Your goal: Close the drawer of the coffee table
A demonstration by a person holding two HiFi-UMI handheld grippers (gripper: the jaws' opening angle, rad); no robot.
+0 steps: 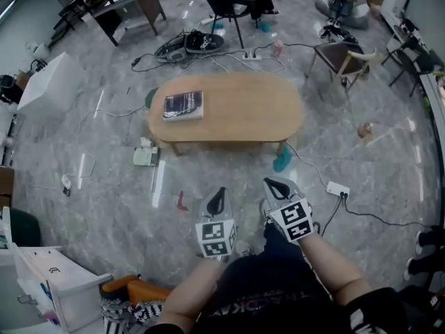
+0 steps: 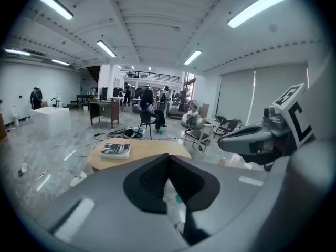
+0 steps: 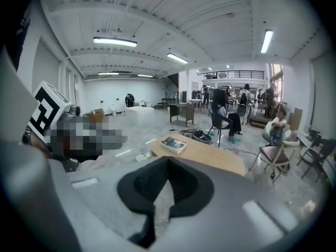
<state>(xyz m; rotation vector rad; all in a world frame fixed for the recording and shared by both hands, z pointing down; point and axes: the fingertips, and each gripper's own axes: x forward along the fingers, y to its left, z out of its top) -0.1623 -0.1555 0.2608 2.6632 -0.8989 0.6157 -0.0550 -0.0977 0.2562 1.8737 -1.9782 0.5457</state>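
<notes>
Grey left gripper (image 1: 218,193), grey right gripper (image 1: 278,185): jaws pressed together on nothing, held well apart from oval light-wood coffee table (image 1: 240,110).

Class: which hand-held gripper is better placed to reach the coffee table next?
Right, marginally: the right hand-held gripper sits slightly nearer the coffee table than the left hand-held gripper; both shut, well short of it.

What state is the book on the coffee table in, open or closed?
Closed. The book lies flat on the coffee table with its dark cover facing up, and no pages are spread.
</notes>
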